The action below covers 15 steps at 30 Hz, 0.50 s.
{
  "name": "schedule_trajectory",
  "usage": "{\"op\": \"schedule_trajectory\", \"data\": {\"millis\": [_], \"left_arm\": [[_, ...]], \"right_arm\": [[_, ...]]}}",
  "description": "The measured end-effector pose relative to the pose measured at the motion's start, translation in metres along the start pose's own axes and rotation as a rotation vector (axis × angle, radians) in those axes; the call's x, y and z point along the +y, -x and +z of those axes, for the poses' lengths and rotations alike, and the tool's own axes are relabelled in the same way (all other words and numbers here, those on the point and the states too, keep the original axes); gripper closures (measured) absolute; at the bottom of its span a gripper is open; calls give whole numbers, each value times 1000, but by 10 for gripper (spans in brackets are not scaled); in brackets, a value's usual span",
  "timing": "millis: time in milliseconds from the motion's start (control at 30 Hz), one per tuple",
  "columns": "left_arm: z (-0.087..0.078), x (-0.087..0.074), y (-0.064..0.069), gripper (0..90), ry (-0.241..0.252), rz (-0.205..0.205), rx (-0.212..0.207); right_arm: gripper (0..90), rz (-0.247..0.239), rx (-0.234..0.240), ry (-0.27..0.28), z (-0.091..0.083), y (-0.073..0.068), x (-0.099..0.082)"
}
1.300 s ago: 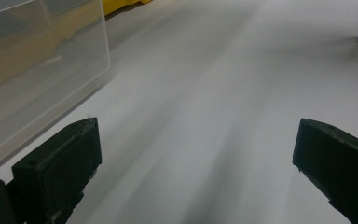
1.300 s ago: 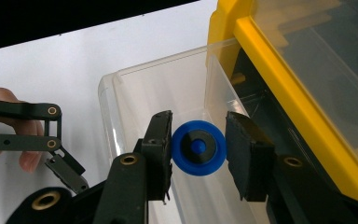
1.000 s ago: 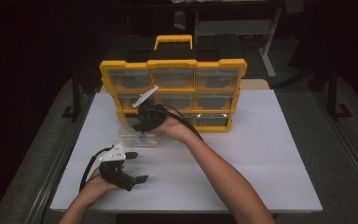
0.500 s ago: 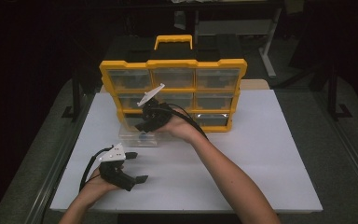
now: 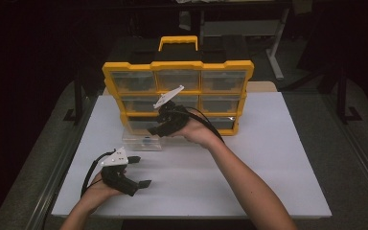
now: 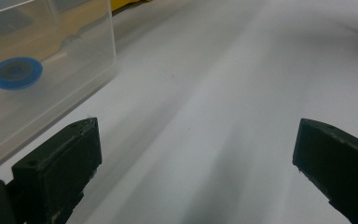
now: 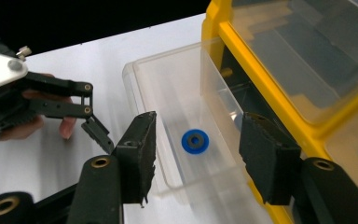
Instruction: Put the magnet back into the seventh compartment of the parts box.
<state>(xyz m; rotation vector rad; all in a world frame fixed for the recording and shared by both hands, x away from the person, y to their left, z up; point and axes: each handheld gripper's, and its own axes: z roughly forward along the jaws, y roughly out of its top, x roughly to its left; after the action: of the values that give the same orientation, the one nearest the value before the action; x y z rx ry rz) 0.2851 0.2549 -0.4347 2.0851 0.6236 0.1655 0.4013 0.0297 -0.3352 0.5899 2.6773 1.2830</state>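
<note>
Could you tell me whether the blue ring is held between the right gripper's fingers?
No, the blue ring lies loose on the floor of the clear drawer.

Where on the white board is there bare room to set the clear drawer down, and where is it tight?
The white board is bare right of the right gripper, from the yellow organizer to the near edge. Also bare: the strip between the left gripper and that forearm. Crowded: the left front, where the clear drawer with its blue ring sits.
</note>
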Motion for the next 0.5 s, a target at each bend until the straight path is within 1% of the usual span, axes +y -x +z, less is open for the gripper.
{"op": "schedule_trajectory", "data": {"millis": [33, 100, 167, 233, 267, 333, 367, 400, 433, 500], "left_arm": [[0, 0, 0, 4, 0, 1, 0], [0, 0, 0, 4, 2, 3, 3], [-1, -1, -1, 4, 1, 3, 3], [-1, -1, 0, 4, 7, 2, 5], [-1, -1, -1, 3, 9, 5, 7], [-1, 0, -2, 3, 13, 11, 9], [-1, 0, -2, 4, 13, 16, 9], [-1, 0, -2, 3, 14, 18, 11], [-1, -1, -3, 3, 16, 21, 11], [-2, -1, -4, 3, 12, 25, 10]], "right_arm": [[427, 11, 4, 0, -2, 0, -2], [408, 7, -12, -2, -5, 2, -5], [390, 22, -9, 0, -8, 3, -9], [373, 26, -16, 1, -10, 5, -13], [364, 24, -22, 2, -11, 6, -15], [343, 43, -21, 3, -12, 7, -18], [330, 37, -30, -1, -13, 8, -20], [320, 56, -24, 0, -14, 7, -21], [306, 40, -35, 1, -14, 9, -23], [289, 50, -32, 8, -16, 9, -27]]}}
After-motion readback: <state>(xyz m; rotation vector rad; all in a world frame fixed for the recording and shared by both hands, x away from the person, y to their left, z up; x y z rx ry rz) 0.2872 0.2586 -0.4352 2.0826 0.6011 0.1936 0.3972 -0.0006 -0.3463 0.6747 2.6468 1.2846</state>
